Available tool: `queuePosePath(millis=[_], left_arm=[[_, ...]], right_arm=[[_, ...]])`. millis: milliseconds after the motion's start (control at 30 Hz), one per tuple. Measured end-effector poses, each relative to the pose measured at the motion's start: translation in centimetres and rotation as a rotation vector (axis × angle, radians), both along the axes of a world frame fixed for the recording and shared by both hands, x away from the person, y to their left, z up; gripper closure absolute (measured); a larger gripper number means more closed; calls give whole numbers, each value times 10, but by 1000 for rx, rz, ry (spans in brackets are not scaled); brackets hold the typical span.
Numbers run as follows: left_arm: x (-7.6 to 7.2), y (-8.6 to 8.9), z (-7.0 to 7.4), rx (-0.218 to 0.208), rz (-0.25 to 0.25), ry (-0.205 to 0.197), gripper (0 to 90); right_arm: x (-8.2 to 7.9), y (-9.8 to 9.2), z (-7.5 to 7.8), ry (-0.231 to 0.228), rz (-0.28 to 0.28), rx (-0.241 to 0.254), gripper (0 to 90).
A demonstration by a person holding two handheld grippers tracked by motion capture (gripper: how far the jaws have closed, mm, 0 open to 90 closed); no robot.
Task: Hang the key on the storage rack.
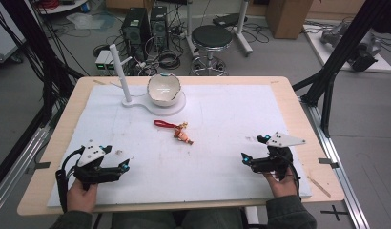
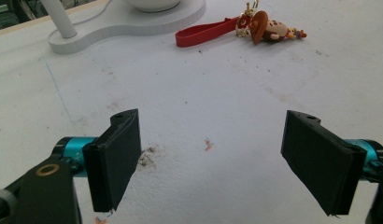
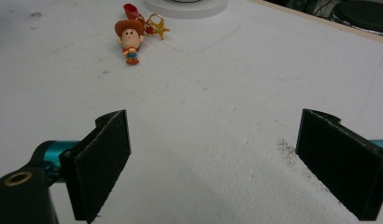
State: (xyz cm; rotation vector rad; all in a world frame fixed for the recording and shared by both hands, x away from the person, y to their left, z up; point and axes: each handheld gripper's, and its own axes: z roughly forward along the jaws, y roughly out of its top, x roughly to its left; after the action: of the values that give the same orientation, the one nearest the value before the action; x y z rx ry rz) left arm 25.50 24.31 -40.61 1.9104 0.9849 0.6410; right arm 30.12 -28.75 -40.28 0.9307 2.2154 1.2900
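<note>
A cowboy doll keychain (image 1: 183,135) with a red strap (image 1: 164,124) lies on the white mat near the middle. It lies far ahead in the left gripper view (image 2: 269,28) and in the right gripper view (image 3: 129,39). Behind it a white bowl (image 1: 163,88) sits on a white stand base (image 1: 136,102) with an upright post (image 1: 119,71). My left gripper (image 1: 128,162) rests near the front left, jaws wide apart (image 2: 210,161) with nothing between them. My right gripper (image 1: 253,149) rests at the front right, likewise open (image 3: 217,163) and empty.
The white mat (image 1: 222,109) covers most of the wooden table (image 1: 55,143). Beyond the far edge stand a black stool (image 1: 211,38), computer towers (image 1: 136,28) and loose cables. Black frame posts (image 1: 341,47) rise at the right side.
</note>
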Motion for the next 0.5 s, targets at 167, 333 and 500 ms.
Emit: queuePosePath(millis=[167,333,500], left_arm=[[2,-1,0,6,-8,0,205],[1,0,0,3,-4,-2,205],[1,0,0,0,-3,-3,206]], right_arm=[[3,-2,-2,4,-1,0,95],[3,-2,-2,3,-1,1,95],[3,-1,-2,4,-1,0,95]])
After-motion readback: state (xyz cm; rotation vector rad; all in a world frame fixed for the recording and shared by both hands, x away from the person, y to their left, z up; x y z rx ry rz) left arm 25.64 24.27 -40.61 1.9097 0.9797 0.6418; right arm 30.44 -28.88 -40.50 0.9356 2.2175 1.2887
